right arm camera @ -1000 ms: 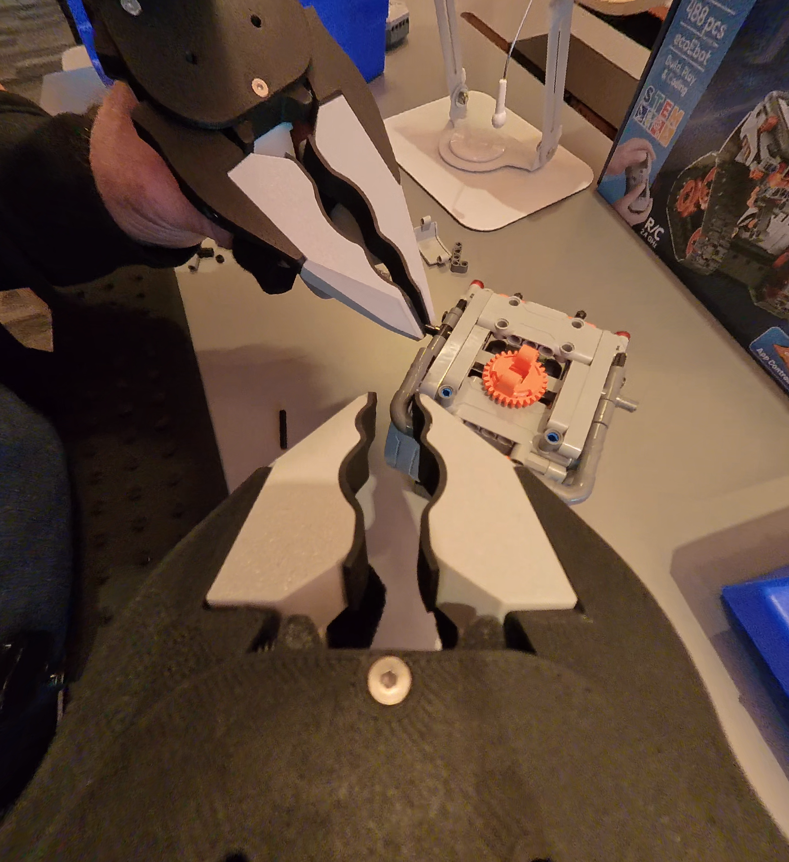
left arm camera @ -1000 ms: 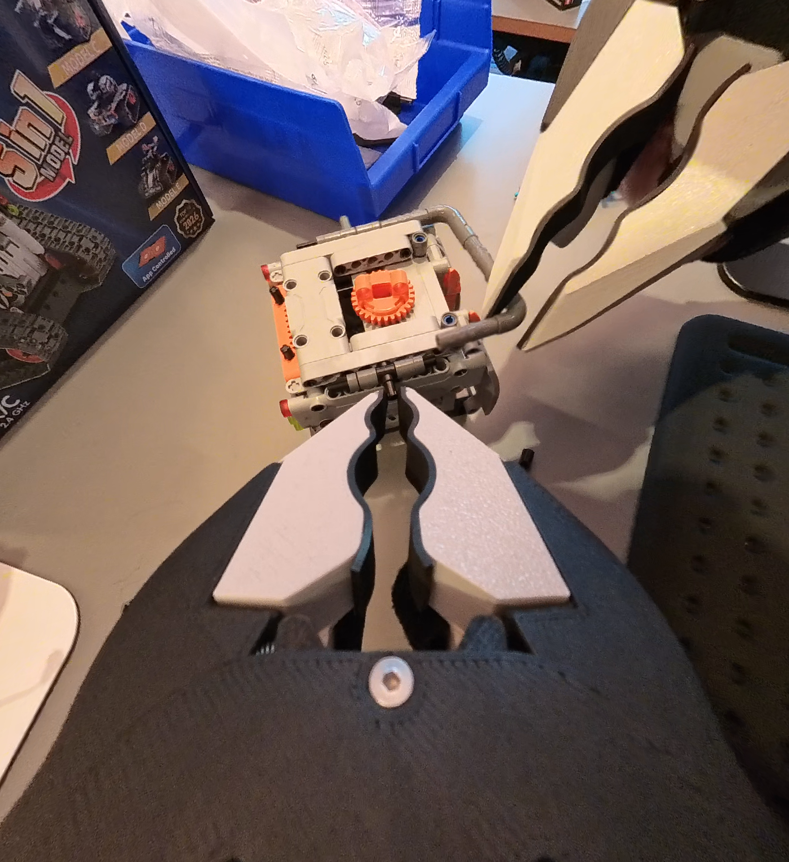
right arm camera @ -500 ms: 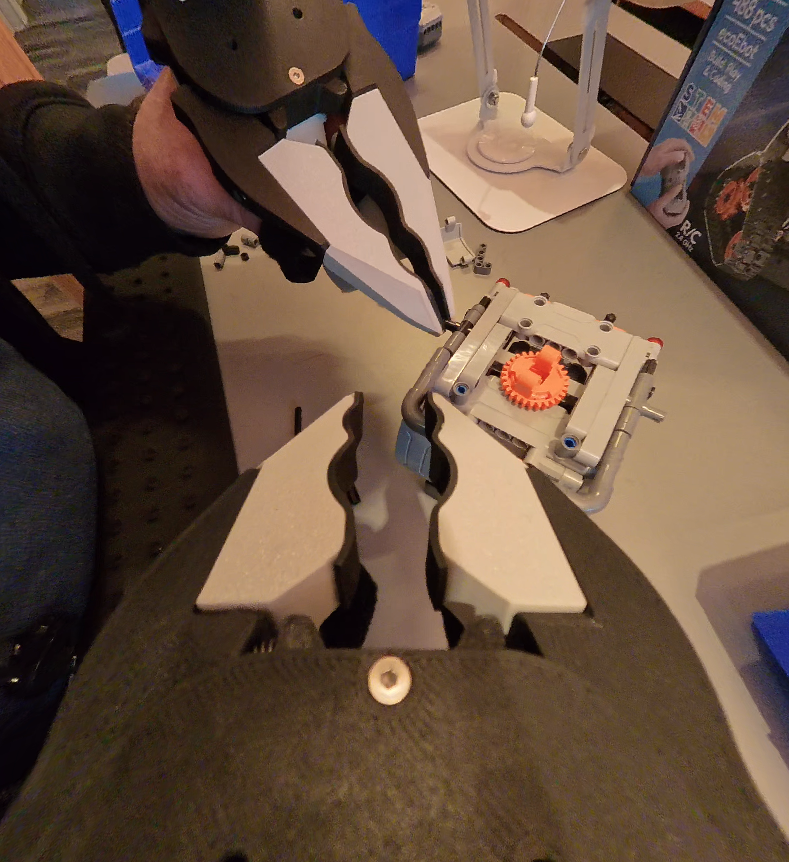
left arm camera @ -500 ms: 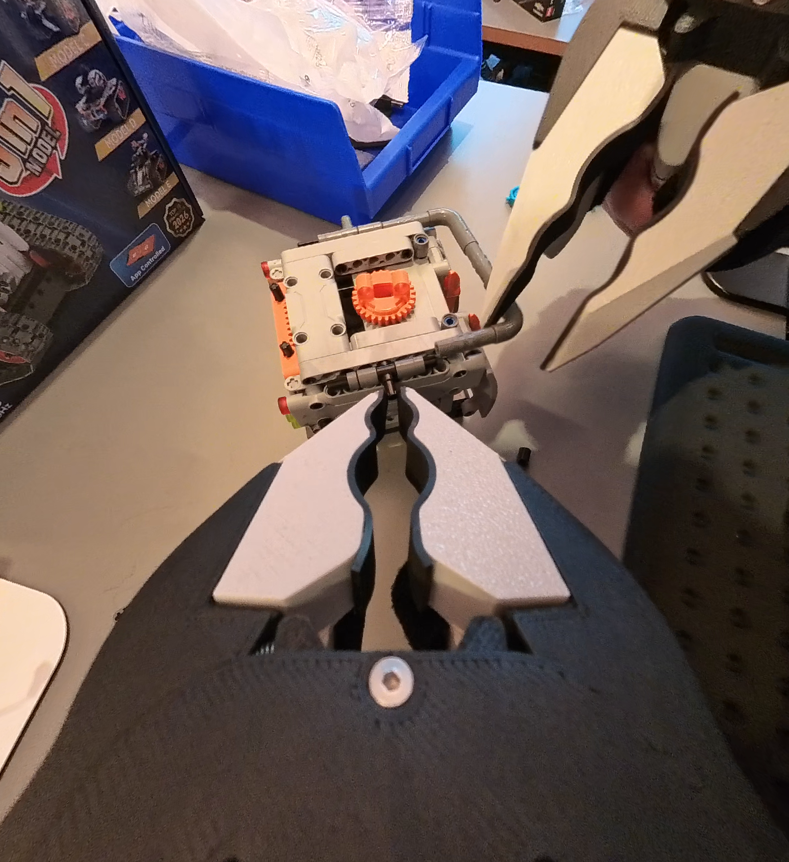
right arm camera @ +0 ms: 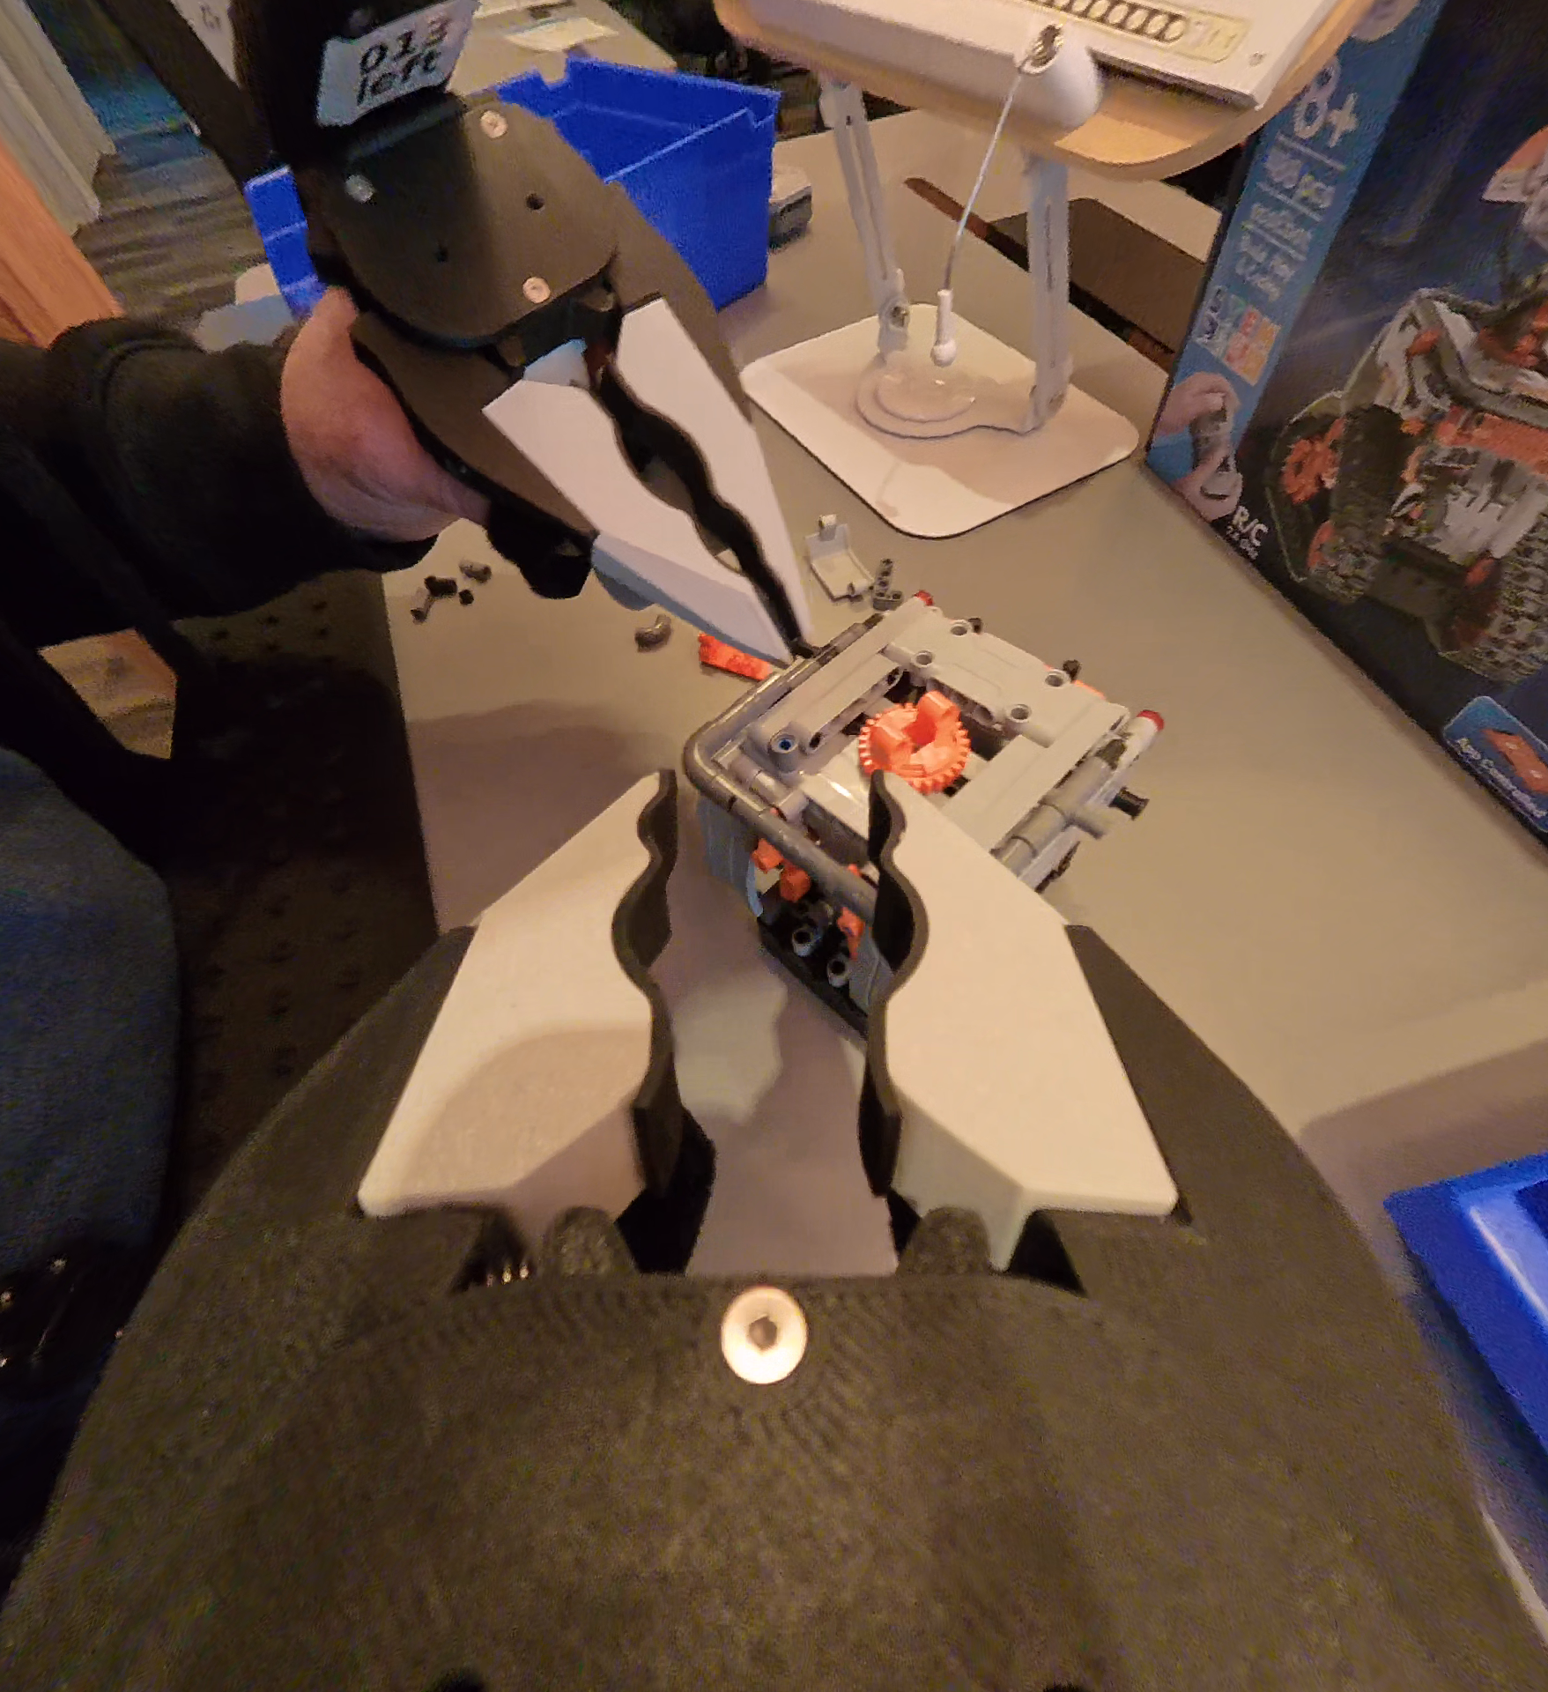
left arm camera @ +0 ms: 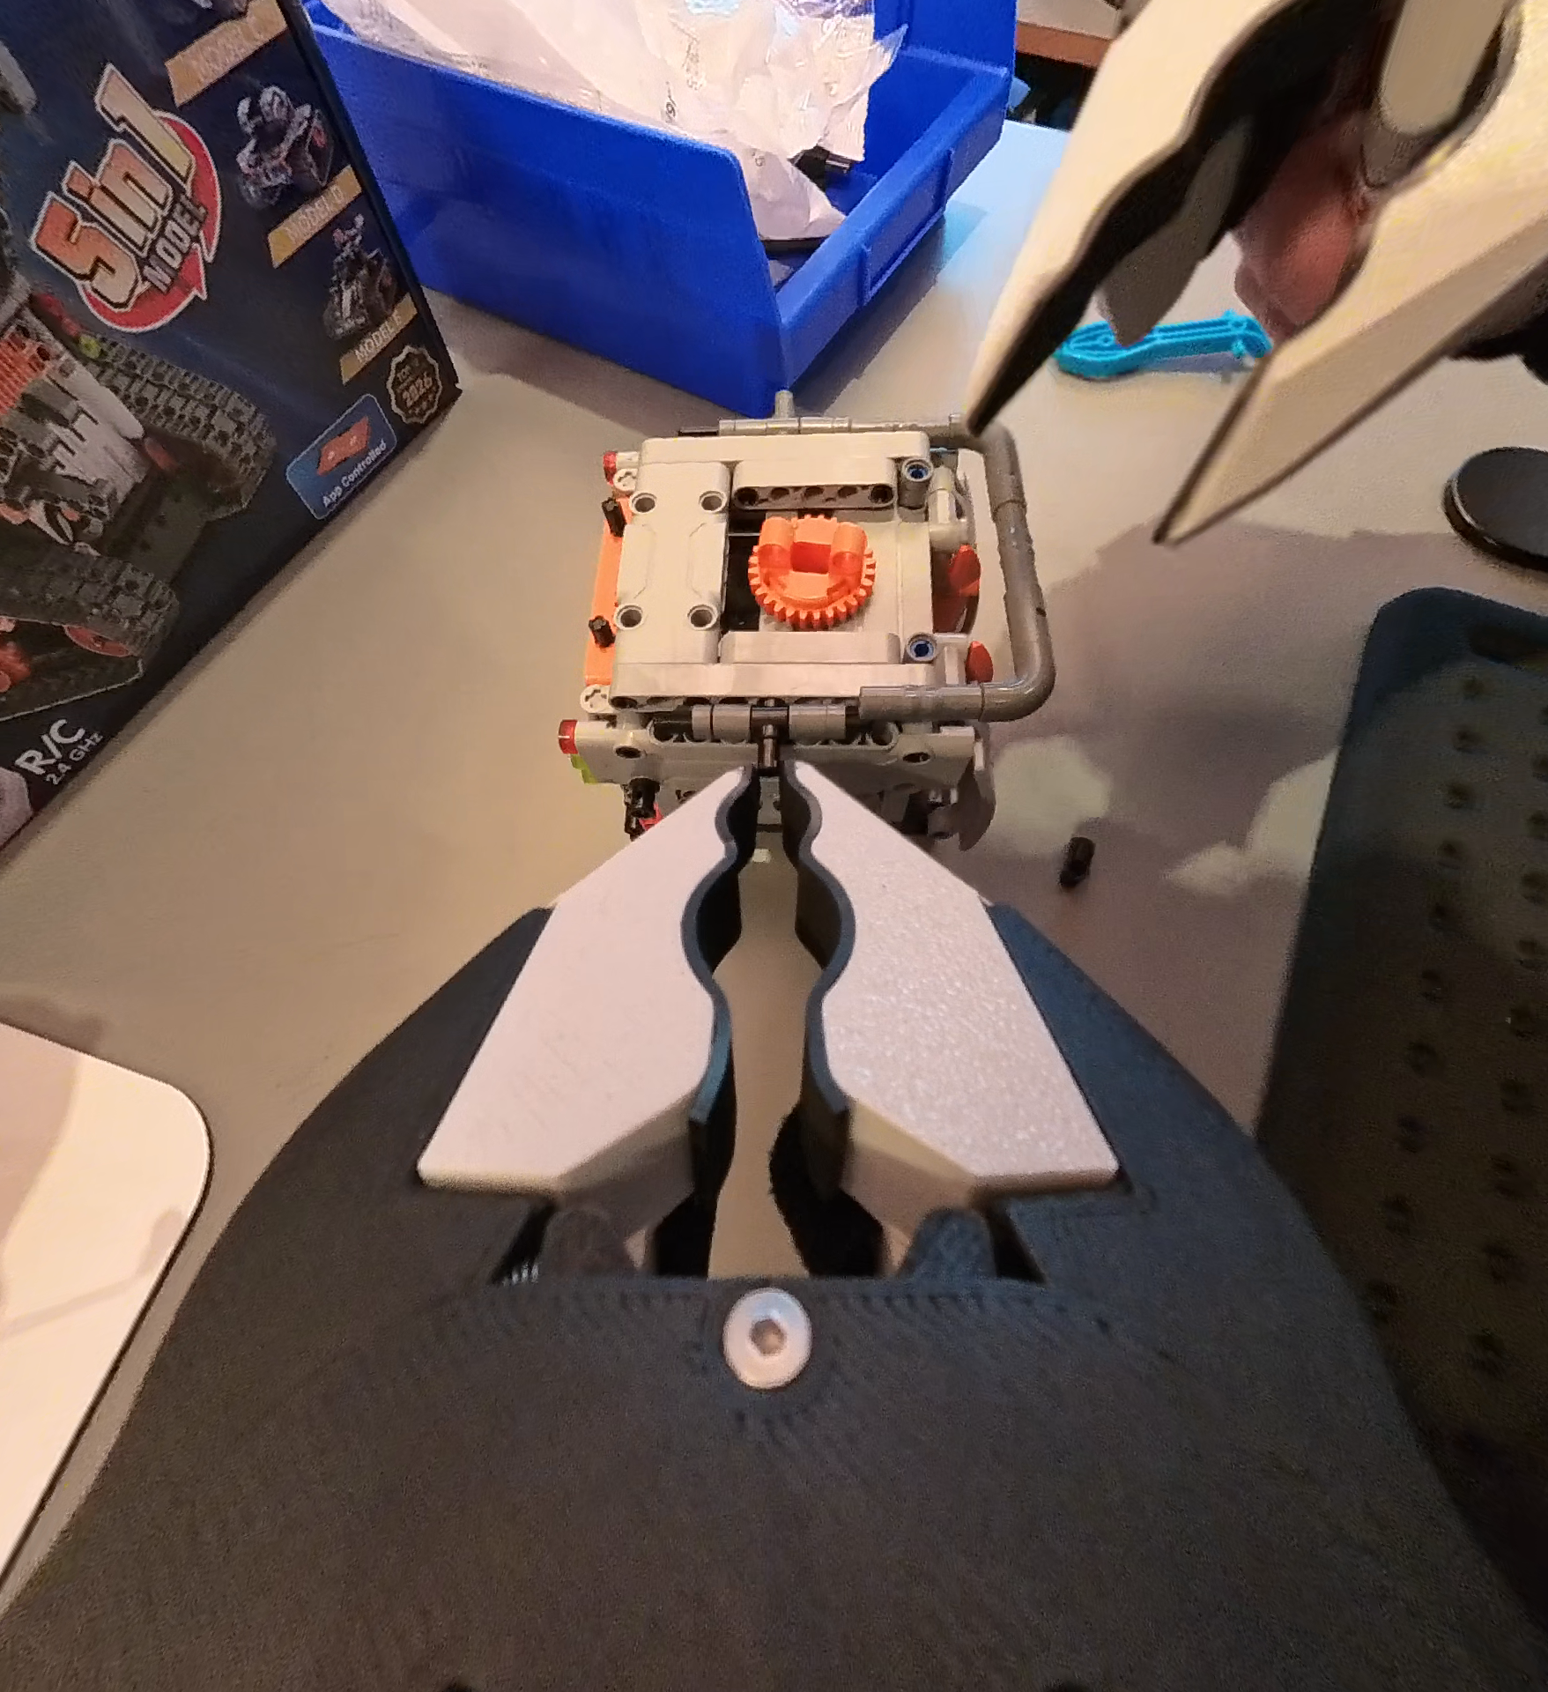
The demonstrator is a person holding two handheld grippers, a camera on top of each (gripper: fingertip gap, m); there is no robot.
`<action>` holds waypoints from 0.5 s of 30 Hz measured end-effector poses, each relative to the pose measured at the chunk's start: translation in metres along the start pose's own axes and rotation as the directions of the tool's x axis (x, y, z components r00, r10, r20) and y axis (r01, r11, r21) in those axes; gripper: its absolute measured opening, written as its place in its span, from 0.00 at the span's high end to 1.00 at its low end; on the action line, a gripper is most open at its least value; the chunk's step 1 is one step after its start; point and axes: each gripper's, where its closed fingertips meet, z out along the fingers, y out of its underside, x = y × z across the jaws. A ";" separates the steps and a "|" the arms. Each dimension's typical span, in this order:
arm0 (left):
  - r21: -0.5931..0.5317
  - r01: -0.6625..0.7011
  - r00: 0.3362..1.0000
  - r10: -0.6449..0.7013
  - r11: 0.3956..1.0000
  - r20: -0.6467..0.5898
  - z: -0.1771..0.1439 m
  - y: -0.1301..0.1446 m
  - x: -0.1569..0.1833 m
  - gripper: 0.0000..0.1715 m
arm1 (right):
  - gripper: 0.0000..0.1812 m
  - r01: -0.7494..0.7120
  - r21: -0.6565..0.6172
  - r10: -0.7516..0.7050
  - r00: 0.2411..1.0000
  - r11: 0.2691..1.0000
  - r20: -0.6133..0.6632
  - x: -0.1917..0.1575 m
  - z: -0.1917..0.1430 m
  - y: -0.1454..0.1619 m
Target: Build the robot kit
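- The left gripper has its jaws nearly together, pinched on a small black pin that sticks out of the near edge of the grey brick assembly; that grip seems to steady the block on the table.
- The assembly sits at the table's middle, just beyond the left fingertips at 12 o'clock in the left wrist view, with its orange gear facing up in a square well.
- The right gripper has its jaws well apart, straddling the assembly's near corner, where the dark grey bent tube runs around the edge; whether either finger touches the assembly I cannot tell.
- In the left wrist view, the right gripper comes in from 1 o'clock, 1 fingertip close by the tube's far corner.
- Around it: a blue bin holding clear plastic at 12 o'clock, a printed toy box at 10 o'clock, a turquoise part at 1 o'clock and a loose black peg at 3 o'clock.
- In the right wrist view, a white stand sits at 12 o'clock, with small loose parts at 10 o'clock.
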 end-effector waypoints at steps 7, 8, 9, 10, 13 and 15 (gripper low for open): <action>0.010 0.012 1.000 -0.012 1.000 -0.001 -0.006 0.003 -0.003 0.99 | 0.77 -0.048 -0.015 0.047 0.997 0.999 -0.065 0.020 0.004 -0.003; 0.012 0.013 1.000 -0.013 1.000 -0.002 -0.006 0.002 -0.004 0.99 | 0.77 -0.041 -0.016 0.039 0.996 0.999 -0.079 0.022 0.004 -0.004; 0.016 0.012 1.000 -0.012 1.000 0.001 -0.007 0.001 -0.005 0.98 | 0.76 -0.032 -0.022 0.030 0.996 0.999 -0.090 0.023 0.004 -0.003; 0.021 0.013 1.000 -0.013 1.000 0.000 -0.007 0.000 -0.005 0.98 | 0.76 -0.025 -0.031 0.022 0.995 0.999 -0.101 0.025 0.003 -0.002; 0.038 0.026 1.000 -0.026 0.999 -0.017 -0.007 -0.003 -0.004 0.96 | 0.73 -0.059 -0.041 0.053 0.990 0.997 -0.132 0.036 -0.001 0.004; 0.046 0.037 0.999 -0.036 0.998 -0.035 -0.005 -0.005 -0.001 0.95 | 0.71 -0.099 -0.044 0.092 0.985 0.994 -0.148 0.042 -0.002 0.010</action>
